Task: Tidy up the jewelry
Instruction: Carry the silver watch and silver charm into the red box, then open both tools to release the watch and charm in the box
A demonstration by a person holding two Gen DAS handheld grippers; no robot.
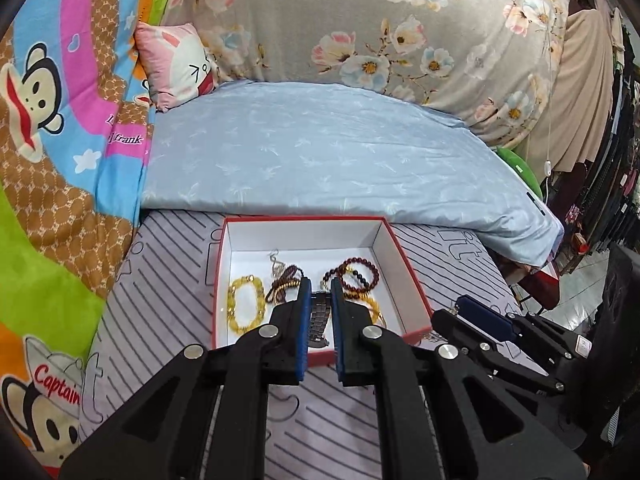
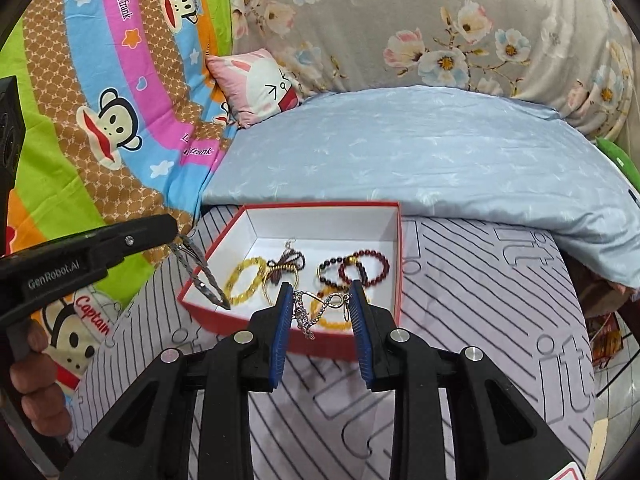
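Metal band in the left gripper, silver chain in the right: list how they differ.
The metal band is broad and flat-linked; the silver chain is thin with looped wire. The band hangs straight from the left gripper; the chain drapes between the right gripper's wider-set fingers. Both are silvery and gripped.

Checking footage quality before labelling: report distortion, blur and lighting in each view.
Left wrist view: strong fisheye bend, dark corners, even soft light, red box sharp. Right wrist view: same bend, silver chain between the right gripper fingers slightly soft, no glare.
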